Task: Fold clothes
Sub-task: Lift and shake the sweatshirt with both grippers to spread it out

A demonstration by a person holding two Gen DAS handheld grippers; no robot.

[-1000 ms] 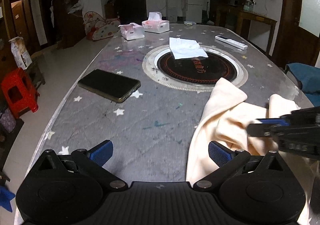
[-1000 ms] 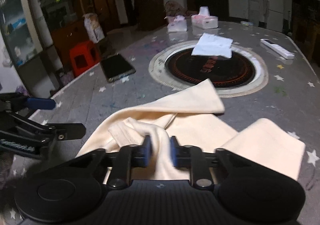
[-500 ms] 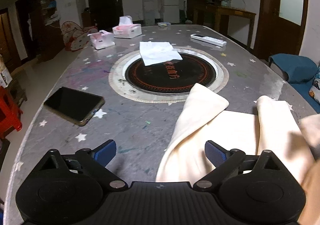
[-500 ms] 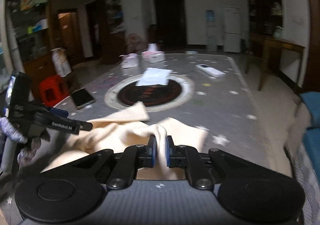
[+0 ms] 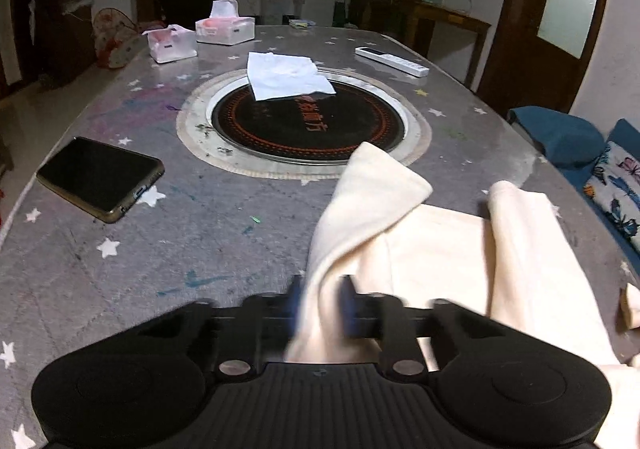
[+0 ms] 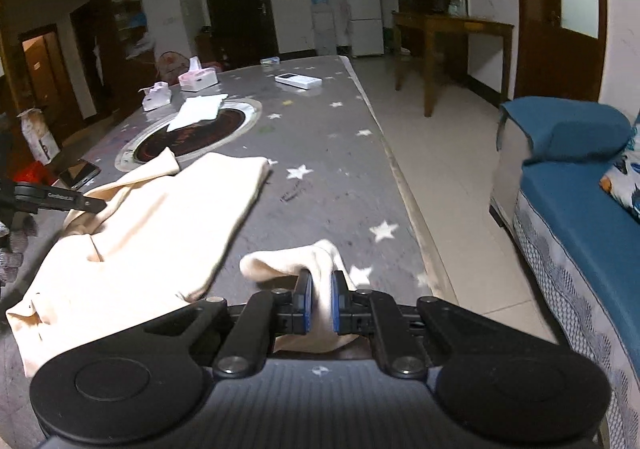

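**Two claws pinch a cream garment on a star-patterned desk**

Two handheld claws each grip part of one cream garment (image 5: 432, 249) that lies crumpled on a long grey desk (image 5: 200, 249) printed with white stars.

In the left wrist view, the left claw (image 5: 322, 307) is clenched on a fold of the cloth at the garment's left edge. Its fingers are blurred, but fabric clearly fills the narrow gap between them. From there the cloth runs away from the camera to a rounded corner that touches the rim of a round black hotplate (image 5: 308, 125) set into the middle of the desk. A second thick fold lies to the right, near the desk's right edge.

In the right wrist view, the right claw (image 6: 319, 303) is clamped on a narrow strip of the same garment (image 6: 152, 225) near the desk's right edge, with the blue pads (image 6: 306, 303) pressed against the cloth on both sides. The main body of the garment spreads out to the left, and the left claw's dark tip reaches it at the far left.

Beyond the garment, a dark phone (image 5: 100, 177) lies to the left of the hotplate. A white folded cloth (image 5: 286, 75) rests across the hotplate's far rim. Two tissue boxes (image 5: 200, 33) and a white remote control (image 5: 392, 61) sit further back. A blue sofa (image 6: 576, 185) stands on the floor to the right of the desk
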